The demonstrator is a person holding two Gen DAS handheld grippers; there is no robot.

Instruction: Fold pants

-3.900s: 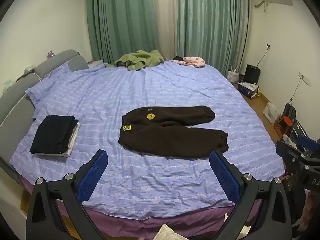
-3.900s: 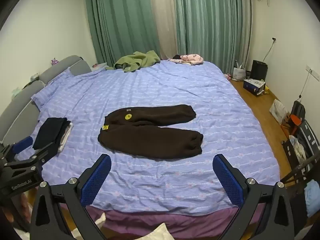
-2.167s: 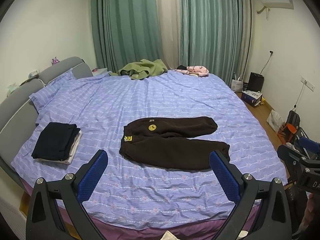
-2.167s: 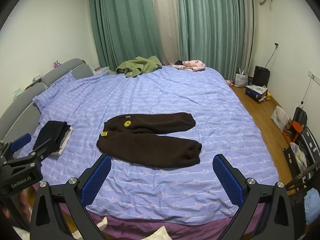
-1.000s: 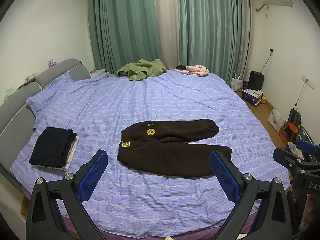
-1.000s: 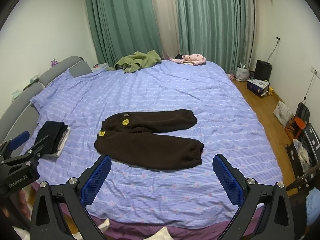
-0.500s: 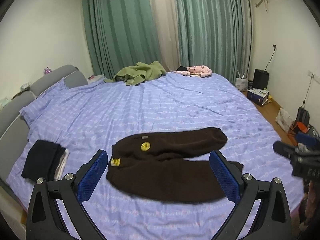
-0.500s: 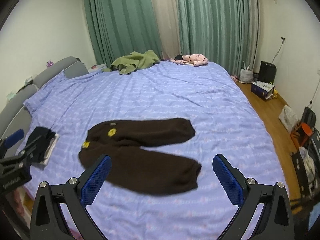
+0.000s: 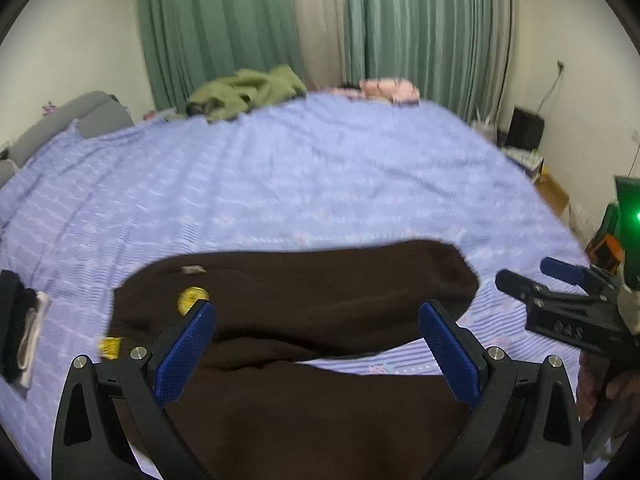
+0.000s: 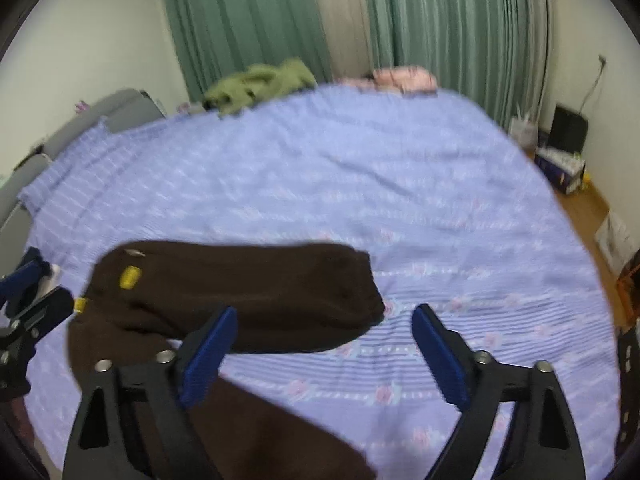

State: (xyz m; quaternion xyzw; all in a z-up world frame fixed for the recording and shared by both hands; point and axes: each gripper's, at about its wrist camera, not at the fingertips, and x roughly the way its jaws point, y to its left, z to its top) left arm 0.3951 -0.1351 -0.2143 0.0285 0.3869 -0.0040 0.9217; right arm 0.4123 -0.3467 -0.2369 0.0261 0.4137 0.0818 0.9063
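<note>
Dark brown pants (image 9: 304, 300) lie flat on the blue bedspread (image 9: 280, 184), waist to the left with yellow patches, legs to the right. My left gripper (image 9: 316, 344) is open and empty, just above the near leg. My right gripper (image 10: 324, 354) is open and empty, over the right end of the legs; the pants (image 10: 240, 292) lie under its left finger. The right gripper also shows at the right edge of the left wrist view (image 9: 560, 304). The frames are blurred by motion.
A folded dark stack (image 9: 18, 328) sits at the bed's left edge. A green garment (image 9: 244, 90) and a pink one (image 9: 386, 88) lie at the far end by green curtains. Wooden floor with boxes (image 10: 560, 164) runs along the right side.
Both grippers have moved forward and down towards the bed. The pants now fill the lower part of both views. Both grippers stay open.
</note>
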